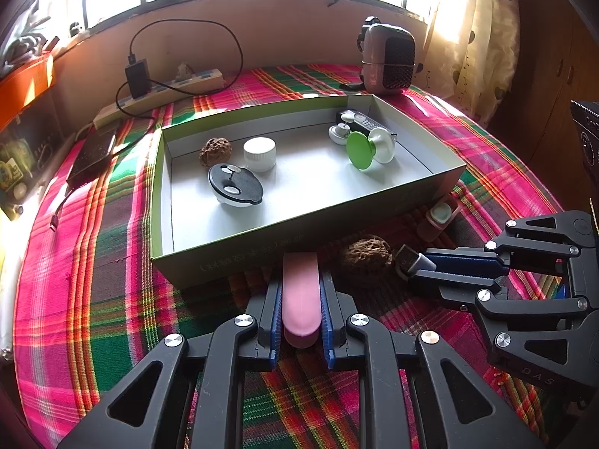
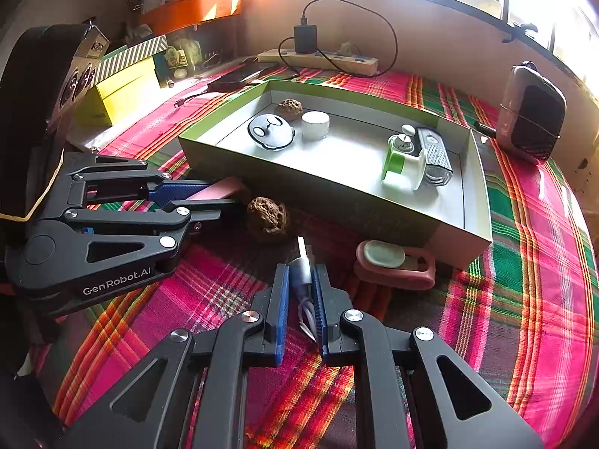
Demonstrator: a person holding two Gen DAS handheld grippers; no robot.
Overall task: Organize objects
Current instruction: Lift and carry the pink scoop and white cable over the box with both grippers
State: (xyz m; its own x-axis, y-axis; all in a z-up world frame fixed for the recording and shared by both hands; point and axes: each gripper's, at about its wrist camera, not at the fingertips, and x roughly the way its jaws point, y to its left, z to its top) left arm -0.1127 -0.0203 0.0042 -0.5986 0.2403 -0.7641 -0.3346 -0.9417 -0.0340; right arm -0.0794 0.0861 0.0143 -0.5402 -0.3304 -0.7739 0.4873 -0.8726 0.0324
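Observation:
A green-rimmed cardboard box (image 1: 232,258) (image 2: 318,187) sits on the plaid cloth; inside are a walnut (image 1: 214,151), a white cap (image 1: 259,153), a black lid (image 1: 235,184) and a green-and-white piece (image 1: 368,148). My left gripper (image 1: 299,280) (image 2: 219,194) is shut on a pink oblong case (image 1: 300,299) (image 2: 224,189), whose tip touches the box's front wall. My right gripper (image 2: 301,271) (image 1: 417,267) is shut on a white USB cable plug (image 2: 302,262) (image 1: 408,256). A loose walnut (image 1: 365,254) (image 2: 267,219) lies on the cloth between the two grippers.
A pink holder with a pale oval lid (image 2: 393,262) (image 1: 440,215) lies by the box's near right corner. At the back stand a power strip with charger (image 1: 161,93) and a small heater-like device (image 1: 389,60). A dark flat device (image 1: 93,153) lies left of the box.

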